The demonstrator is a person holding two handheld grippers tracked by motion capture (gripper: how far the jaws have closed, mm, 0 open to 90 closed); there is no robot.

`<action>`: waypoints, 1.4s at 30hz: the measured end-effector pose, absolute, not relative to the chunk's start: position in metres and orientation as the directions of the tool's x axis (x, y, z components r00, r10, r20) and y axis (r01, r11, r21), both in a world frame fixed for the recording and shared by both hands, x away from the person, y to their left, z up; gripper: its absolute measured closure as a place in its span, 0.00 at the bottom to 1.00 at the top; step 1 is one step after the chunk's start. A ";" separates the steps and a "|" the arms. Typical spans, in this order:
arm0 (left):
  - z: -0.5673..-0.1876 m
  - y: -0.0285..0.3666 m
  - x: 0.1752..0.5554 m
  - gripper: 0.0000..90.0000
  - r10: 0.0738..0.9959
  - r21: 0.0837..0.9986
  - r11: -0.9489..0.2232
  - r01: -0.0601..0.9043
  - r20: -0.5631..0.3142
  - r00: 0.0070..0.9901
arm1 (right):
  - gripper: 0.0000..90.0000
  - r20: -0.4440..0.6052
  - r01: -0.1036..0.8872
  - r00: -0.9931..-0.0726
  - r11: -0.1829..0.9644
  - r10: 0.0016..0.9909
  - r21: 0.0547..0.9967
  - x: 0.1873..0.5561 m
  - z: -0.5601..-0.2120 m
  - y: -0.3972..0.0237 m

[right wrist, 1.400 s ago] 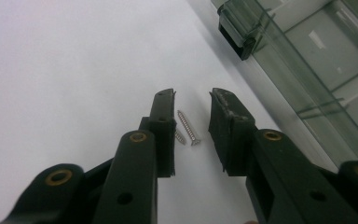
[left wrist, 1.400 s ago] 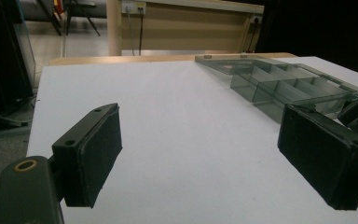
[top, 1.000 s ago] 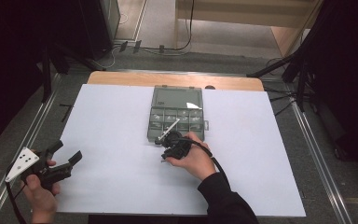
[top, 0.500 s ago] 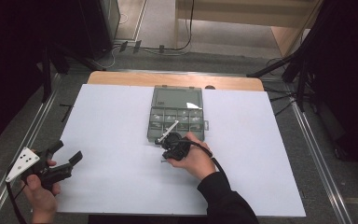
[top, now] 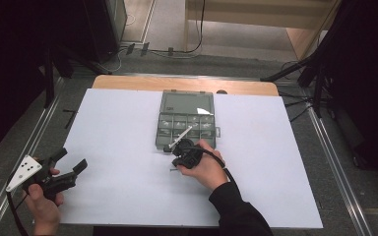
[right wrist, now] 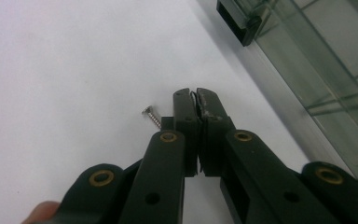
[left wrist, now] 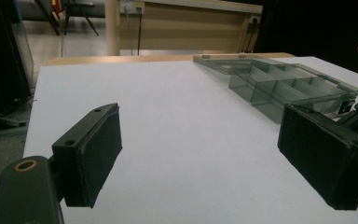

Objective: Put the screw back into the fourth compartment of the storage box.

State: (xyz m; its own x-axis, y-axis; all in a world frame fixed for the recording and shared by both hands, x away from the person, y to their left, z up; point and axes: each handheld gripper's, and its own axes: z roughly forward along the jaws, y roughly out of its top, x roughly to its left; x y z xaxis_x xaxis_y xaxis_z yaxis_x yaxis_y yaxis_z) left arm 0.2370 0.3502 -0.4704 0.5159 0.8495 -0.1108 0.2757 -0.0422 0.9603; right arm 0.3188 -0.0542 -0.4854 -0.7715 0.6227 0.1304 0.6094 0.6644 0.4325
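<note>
Your right tool (top: 177, 153) sits with jaws pressed together, gripping nothing, just off the near edge of the compartment box (top: 187, 119). A small screw (right wrist: 152, 116) lies on the counter (top: 118, 123) beside its jaws. Your left tool (top: 66, 169) gapes wide, well apart from the box, near the counter's left edge.

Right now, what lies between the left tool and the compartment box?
Only bare white table. In the high view, nothing sits between the left tool and the compartment box; the left gripper view shows it too.

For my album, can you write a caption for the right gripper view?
Shut tongs hover beside a little screw on the white table, near the clear box.
</note>
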 end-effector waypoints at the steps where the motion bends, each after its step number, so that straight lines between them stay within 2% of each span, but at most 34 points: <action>1: -0.470 0.350 0.237 0.15 0.850 0.960 -0.042 0.276 -0.111 0.516 | 1.00 0.137 0.614 -0.768 0.657 0.626 0.438 0.319 -0.485 -0.055; 18: -0.471 0.349 0.237 0.15 0.849 0.959 -0.051 0.278 -0.105 0.518 | 1.00 0.190 0.644 -0.734 0.579 0.652 0.501 0.320 -0.466 -0.075; 42: -0.471 0.347 0.237 0.15 0.848 0.959 -0.052 0.279 -0.105 0.519 | 1.00 0.186 0.646 -0.716 0.537 0.673 0.543 0.329 -0.433 -0.097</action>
State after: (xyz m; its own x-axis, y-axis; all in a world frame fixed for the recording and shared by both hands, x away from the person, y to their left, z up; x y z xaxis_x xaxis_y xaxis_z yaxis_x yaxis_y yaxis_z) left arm 0.2369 0.3473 -0.4707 0.5189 0.8484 -0.1048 0.2791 -0.0522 0.9588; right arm 0.3287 -0.0969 -0.4334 -0.7156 0.6733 0.1859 0.6460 0.5368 0.5428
